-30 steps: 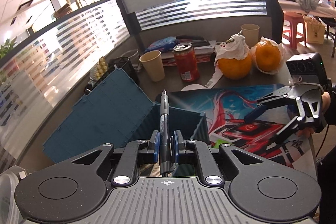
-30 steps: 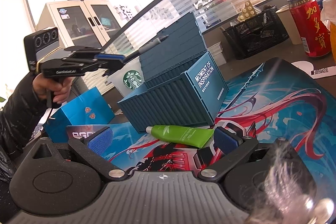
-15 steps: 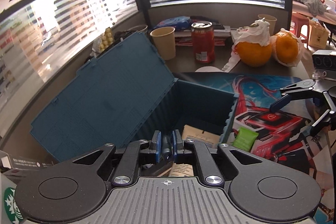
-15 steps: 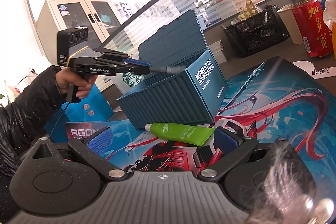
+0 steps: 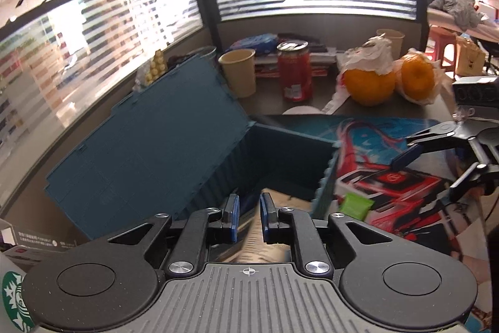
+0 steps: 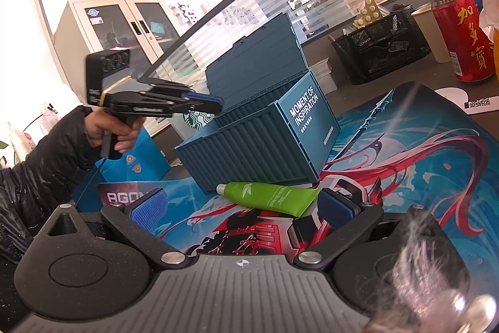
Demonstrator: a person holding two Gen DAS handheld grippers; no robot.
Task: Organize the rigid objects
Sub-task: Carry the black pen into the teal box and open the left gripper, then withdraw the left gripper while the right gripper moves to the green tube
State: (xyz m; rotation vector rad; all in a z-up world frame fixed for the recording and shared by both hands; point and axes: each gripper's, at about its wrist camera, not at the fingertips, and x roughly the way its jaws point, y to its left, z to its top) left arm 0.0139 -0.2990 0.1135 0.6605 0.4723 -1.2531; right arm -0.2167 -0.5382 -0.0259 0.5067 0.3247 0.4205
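Note:
A teal container-shaped box (image 5: pixel 290 152) stands open on the printed mat, its lid (image 5: pixel 149 142) tilted back to the left; it also shows in the right wrist view (image 6: pixel 265 142). My left gripper (image 5: pixel 248 217) hovers over the box's near end, jaws a little apart and empty; the pen is out of sight. A green tube (image 6: pixel 268 197) lies on the mat in front of the box, also visible in the left wrist view (image 5: pixel 355 203). My right gripper (image 6: pixel 243 208) is open, low over the mat, with the tube between and just beyond its fingertips.
A red can (image 5: pixel 294 71), paper cups (image 5: pixel 238 72) and wrapped oranges (image 5: pixel 369 80) stand behind the box. A black mesh basket (image 6: pixel 383 49) sits at the partition. A Starbucks cup (image 5: pixel 12 301) and a blue bag (image 6: pixel 137 158) are to the left.
My left gripper lowered the pen over the open box, then opened; the pen is gone from its jaws. The right gripper stayed still.

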